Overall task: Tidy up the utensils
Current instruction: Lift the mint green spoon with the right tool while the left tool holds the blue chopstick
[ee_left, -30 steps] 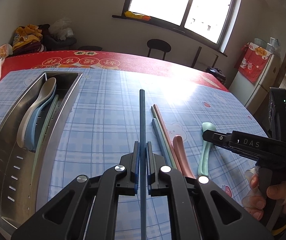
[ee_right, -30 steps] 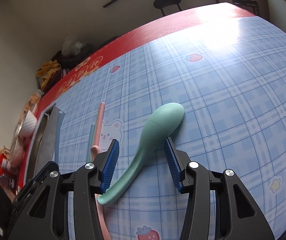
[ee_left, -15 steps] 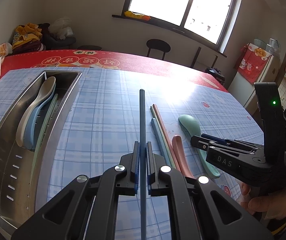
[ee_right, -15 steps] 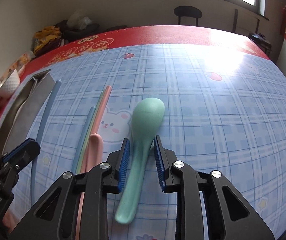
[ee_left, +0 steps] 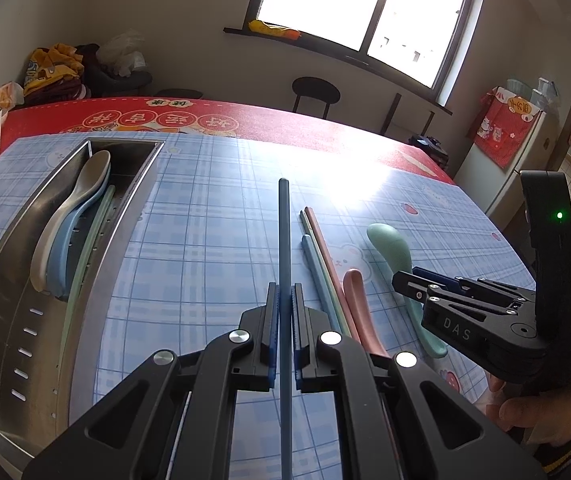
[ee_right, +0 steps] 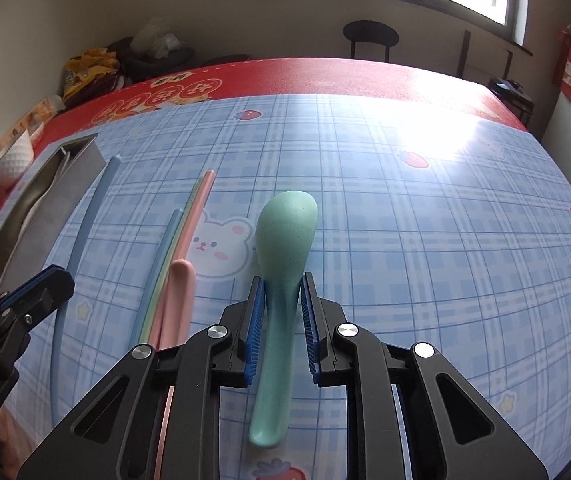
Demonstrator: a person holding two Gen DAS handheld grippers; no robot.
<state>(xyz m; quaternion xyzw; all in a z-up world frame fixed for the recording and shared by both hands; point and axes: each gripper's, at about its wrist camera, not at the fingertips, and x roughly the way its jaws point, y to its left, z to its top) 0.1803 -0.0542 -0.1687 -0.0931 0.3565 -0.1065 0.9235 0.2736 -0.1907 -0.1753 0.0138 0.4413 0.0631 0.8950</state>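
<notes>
mint spoon [ee_right: 285, 232], blue-plaid tablecloth [ee_right: 405, 240] (red border)

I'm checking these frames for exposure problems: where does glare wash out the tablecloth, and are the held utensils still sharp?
Left wrist view: window glare bleaches the tablecloth beyond the blue chopstick, which stays crisp. Right wrist view: a bright patch whitens the cloth's far right; the green spoon is sharp, and fisheye bends the table edges.

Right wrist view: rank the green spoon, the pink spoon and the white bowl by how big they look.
1. green spoon, largest, though it lies nearest the camera, between the right gripper's pads.
2. pink spoon, partly hidden behind the gripper.
3. white bowl, smallest, but far off at the frame's edge, so its true size is unsure.
</notes>
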